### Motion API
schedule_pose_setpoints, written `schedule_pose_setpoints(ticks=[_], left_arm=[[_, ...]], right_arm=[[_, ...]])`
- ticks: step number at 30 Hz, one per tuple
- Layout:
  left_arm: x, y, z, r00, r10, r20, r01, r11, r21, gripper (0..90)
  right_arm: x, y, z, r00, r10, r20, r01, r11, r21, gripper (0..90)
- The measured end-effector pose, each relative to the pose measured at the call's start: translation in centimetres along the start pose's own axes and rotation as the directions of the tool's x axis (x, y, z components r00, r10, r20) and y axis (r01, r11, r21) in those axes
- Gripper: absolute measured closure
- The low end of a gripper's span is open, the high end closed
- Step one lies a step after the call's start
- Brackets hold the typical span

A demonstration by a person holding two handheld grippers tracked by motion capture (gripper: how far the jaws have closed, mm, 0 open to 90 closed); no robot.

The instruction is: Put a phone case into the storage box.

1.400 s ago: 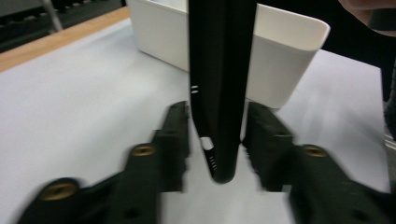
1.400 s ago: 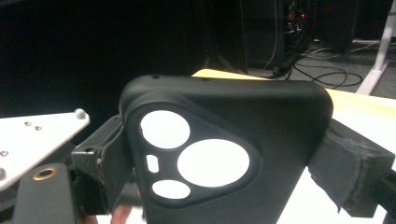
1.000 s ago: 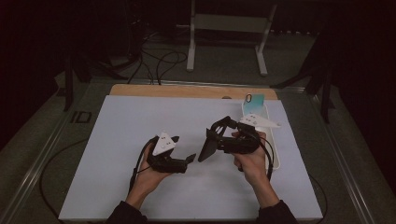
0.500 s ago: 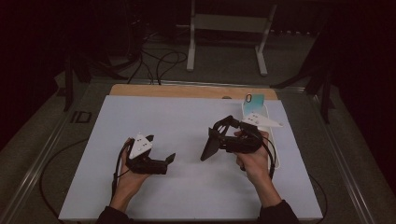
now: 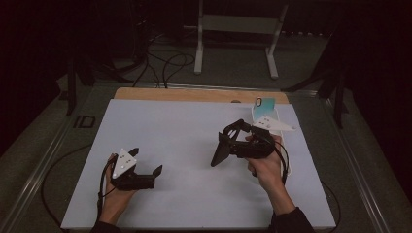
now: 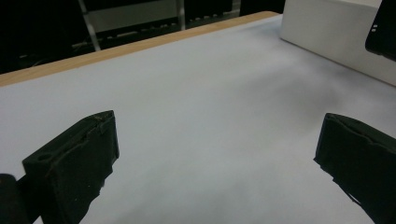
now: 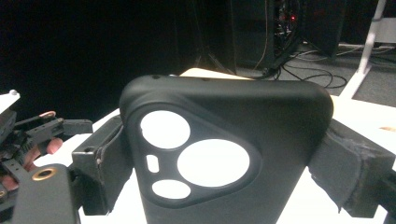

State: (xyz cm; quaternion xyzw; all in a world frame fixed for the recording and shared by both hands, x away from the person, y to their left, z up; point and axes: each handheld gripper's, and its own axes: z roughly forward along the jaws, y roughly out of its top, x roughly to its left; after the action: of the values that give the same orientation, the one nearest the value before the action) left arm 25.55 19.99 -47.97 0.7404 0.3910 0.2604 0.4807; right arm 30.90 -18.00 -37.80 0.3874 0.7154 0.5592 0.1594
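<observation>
A black phone case (image 7: 224, 102) with camera cut-outs stands upright between the jaws of my right gripper (image 7: 224, 149), which is shut on its two sides. From above, that right gripper (image 5: 228, 141) is held over the right half of the white mat (image 5: 184, 131), with the case (image 5: 218, 154) hanging at its left end. My left gripper (image 5: 145, 161) rests low at the mat's near left. Its jaws have just been opening and stand wide apart (image 6: 219, 126), with bare mat between them.
A white box (image 6: 336, 32) sits at the mat's far right, with a teal item (image 5: 266, 103) on it. A wooden table edge (image 5: 194, 93) runs behind the mat. Beyond it are a metal stand (image 5: 238, 29) and floor cables (image 5: 165, 63).
My left gripper has moved left and toward the near edge, away from the right gripper, and its jaws have spread. The right gripper with the case has stayed put.
</observation>
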Motion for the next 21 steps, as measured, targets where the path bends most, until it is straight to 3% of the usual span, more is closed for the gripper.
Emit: schedule_pose_setpoints(ticks=[2,4,21], left_arm=[[0.4,-0.6,-0.9,0.9991,0.001,-0.043,-0.001,0.9999,-0.015,0.0],[0.7,-0.8,-1.4,0.9985,-0.007,-0.055,0.005,0.9994,-0.035,0.0],[2.0,-2.9,-3.3,0.9953,-0.022,-0.094,0.022,0.9998,0.001,0.0]], right_arm=[[0.0,0.2,0.0,0.9999,-0.011,0.004,0.011,1.0,0.002,14.5],[-0.2,0.3,0.0,0.9998,-0.016,0.008,0.016,1.0,0.002,14.5],[-1.6,1.3,0.2,0.998,-0.023,0.059,0.023,1.0,0.006,14.4]])
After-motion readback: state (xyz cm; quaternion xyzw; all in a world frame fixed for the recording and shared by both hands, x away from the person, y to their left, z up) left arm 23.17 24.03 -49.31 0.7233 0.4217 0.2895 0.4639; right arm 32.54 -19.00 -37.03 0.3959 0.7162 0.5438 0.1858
